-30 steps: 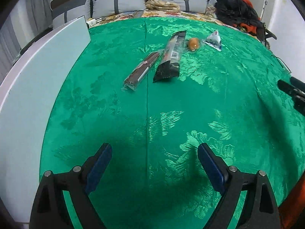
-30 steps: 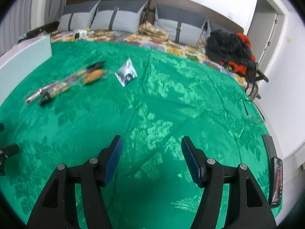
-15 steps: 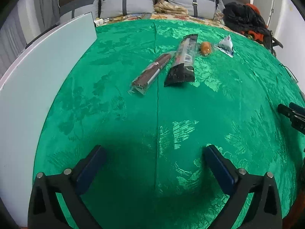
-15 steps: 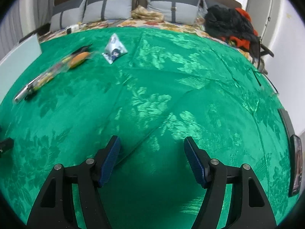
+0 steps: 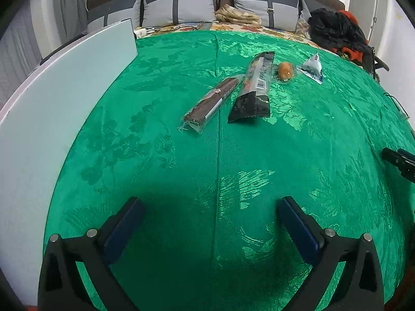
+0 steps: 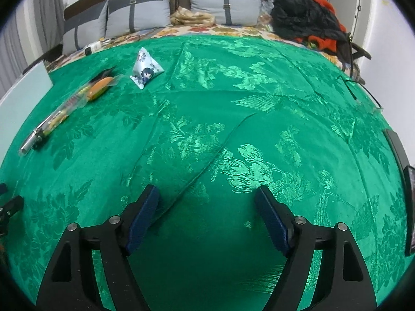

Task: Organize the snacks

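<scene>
Both the left hand-held gripper [image 5: 211,217] and right hand-held gripper [image 6: 206,207] hover spread wide, empty, over the green worktop [image 5: 181,168]; four snack packets [image 5: 255,88] lie far.

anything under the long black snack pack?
Only the green patterned tablecloth shows around the long black snack pack, which lies flat beside the brown clear-wrapped snack bar. Whatever sits directly beneath it is covered.

brown stick pack [image 5: 211,103] | black pouch [image 5: 255,89]; orange snack [image 5: 285,70]; white triangle packet [image 5: 313,68]

Two long snack packs [image 5: 205,105] [image 5: 255,89], one orange snack [image 5: 285,70], one triangular pouch [image 5: 313,68], four cushions [image 5: 179,6]
</scene>
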Tool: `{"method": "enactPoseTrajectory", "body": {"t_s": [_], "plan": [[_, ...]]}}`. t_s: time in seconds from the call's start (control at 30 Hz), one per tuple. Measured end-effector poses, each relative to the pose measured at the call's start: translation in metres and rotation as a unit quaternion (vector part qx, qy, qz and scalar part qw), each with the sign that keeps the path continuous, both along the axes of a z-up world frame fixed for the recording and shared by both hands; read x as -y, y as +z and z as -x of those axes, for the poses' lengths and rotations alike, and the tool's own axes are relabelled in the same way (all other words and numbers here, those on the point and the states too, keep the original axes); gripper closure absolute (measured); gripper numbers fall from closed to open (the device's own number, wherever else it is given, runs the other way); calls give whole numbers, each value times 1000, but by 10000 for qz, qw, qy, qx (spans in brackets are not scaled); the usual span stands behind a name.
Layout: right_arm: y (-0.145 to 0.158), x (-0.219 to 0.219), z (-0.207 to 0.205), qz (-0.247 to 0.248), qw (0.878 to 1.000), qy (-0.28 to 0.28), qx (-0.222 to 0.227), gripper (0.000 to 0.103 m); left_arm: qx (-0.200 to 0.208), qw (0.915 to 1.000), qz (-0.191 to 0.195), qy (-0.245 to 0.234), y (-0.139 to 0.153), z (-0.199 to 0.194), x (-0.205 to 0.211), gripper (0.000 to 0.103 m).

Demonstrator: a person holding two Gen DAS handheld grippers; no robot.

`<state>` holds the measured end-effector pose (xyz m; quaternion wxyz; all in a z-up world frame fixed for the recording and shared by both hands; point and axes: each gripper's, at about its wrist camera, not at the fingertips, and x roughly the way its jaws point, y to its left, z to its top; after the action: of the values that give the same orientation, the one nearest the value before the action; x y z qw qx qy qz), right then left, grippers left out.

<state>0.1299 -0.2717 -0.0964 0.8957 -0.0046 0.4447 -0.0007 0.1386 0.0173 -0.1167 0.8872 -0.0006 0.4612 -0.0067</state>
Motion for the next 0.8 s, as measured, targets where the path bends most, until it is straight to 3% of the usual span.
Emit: {"method": "enactPoseTrajectory", "body": {"t_s": [0.8], "plan": [[0,0,-1,-40,10000,52,-14,19,-6,10000,-3,10,0,0,0,0]]}}
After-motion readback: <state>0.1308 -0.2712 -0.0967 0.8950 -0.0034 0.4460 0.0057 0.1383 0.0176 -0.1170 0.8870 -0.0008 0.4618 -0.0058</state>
